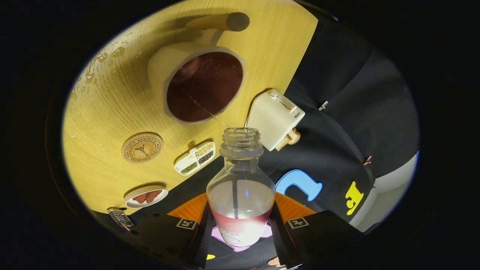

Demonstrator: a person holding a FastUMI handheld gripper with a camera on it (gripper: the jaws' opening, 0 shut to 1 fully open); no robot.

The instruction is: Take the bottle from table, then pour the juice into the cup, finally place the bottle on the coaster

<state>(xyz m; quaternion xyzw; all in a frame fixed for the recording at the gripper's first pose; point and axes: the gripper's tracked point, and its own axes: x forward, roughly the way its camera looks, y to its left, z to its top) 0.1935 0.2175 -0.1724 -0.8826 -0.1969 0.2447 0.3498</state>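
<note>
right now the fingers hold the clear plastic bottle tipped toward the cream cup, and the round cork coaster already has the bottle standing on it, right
Not quite. In the gripper view the round cork coaster is bare on the wooden table. The clear plastic bottle is between the fingers, tipped toward the cream cup, a thin stream of juice running into it.

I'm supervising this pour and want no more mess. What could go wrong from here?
The bottle, clamped in the gripper, sends a thin stream toward the cup. It could drift past the rim; drops already wet the table. The cup looks quite full, so it may overflow. The coaster sits close to a divided dish, which could be bumped when setting the bottle down.
</note>
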